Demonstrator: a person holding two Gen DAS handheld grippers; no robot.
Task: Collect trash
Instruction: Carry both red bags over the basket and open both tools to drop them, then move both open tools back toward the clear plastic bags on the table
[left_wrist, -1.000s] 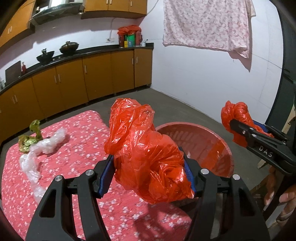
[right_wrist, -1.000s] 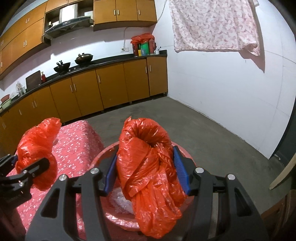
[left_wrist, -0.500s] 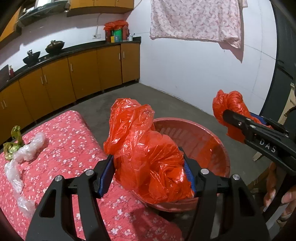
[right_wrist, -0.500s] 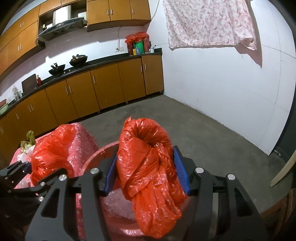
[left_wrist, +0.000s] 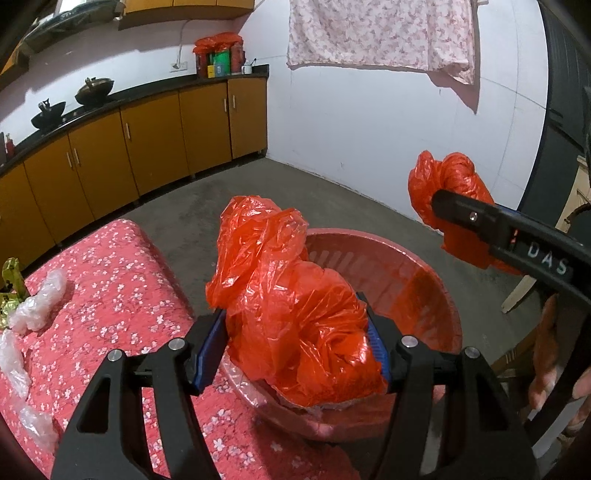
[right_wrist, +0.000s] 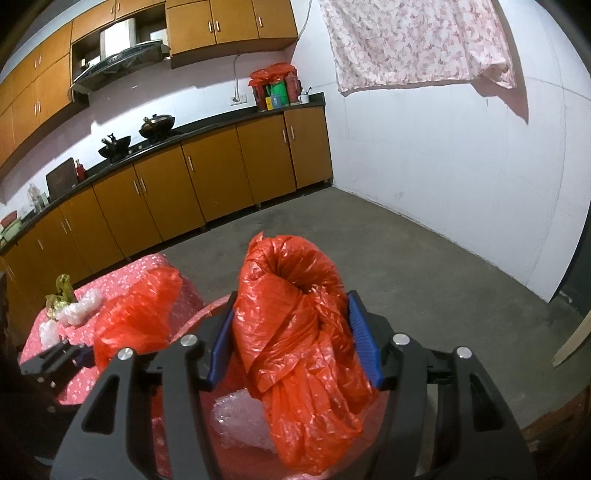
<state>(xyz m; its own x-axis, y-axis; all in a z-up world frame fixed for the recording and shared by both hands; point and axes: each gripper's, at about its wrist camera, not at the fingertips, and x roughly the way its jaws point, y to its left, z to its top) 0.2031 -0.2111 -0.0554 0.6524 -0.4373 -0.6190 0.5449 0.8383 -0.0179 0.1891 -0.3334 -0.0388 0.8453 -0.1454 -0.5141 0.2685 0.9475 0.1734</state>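
Two crumpled orange bags, one per gripper: the left gripper (left_wrist: 295, 332) pinches its bag (left_wrist: 291, 295) between blue-padded jaws over the round red basket (left_wrist: 424, 291), and the right gripper (right_wrist: 291, 339) pinches the second bag (right_wrist: 295, 332) above the same basket, where clear wrap (right_wrist: 240, 421) lies. Clear wrap (left_wrist: 37, 306) and one gold wrapper (left_wrist: 11, 280) remain on the floral surface (left_wrist: 122, 280).

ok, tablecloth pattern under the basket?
The tablecloth is pink-red with small white flowers, clearest in the left wrist view, beside the red basket.
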